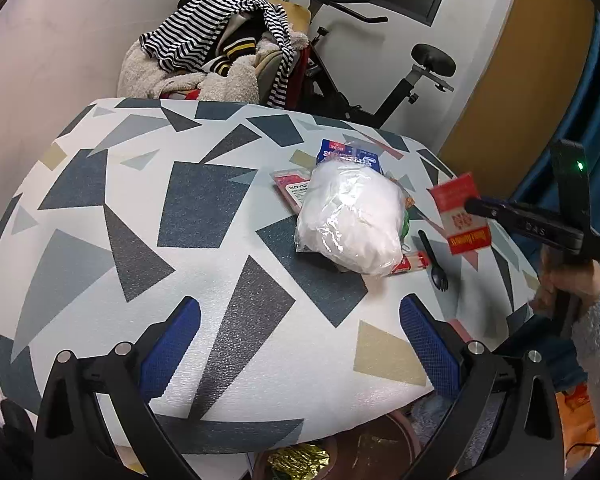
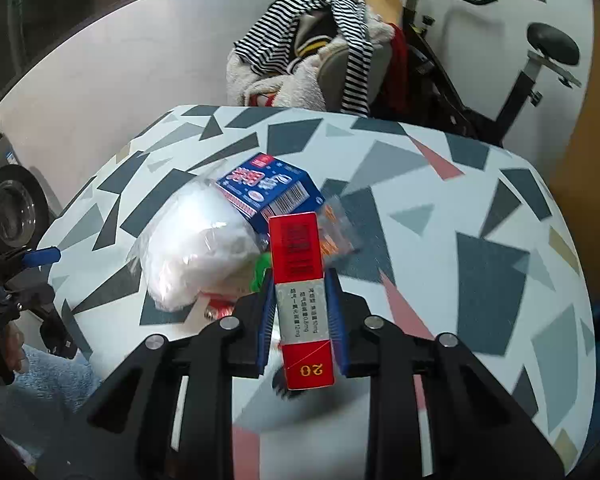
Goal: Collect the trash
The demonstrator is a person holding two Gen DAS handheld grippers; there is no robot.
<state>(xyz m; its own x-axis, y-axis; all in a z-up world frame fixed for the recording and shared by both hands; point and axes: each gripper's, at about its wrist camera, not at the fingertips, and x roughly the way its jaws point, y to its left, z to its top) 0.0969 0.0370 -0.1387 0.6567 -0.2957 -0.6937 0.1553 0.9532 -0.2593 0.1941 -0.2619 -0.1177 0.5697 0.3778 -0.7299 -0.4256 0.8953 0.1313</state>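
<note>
A heap of trash lies on the patterned table [image 1: 188,200]: a clear bag of white stuff [image 1: 352,216], a blue box [image 1: 346,156], a red-and-white packet [image 1: 294,190] and a black plastic spork [image 1: 432,260]. My right gripper [image 2: 300,296] is shut on a red cigarette pack [image 2: 300,280] and holds it above the table; it also shows in the left wrist view [image 1: 460,212]. The bag [image 2: 200,252] and blue box [image 2: 272,190] lie just left of the pack. My left gripper [image 1: 300,328] is open and empty over the table's near side.
A chair piled with striped and fleecy clothes [image 1: 220,52] stands behind the table, with an exercise bike [image 1: 380,80] to its right. A bin with trash [image 1: 340,452] sits below the table's front edge. A blue curtain [image 1: 596,120] hangs at right.
</note>
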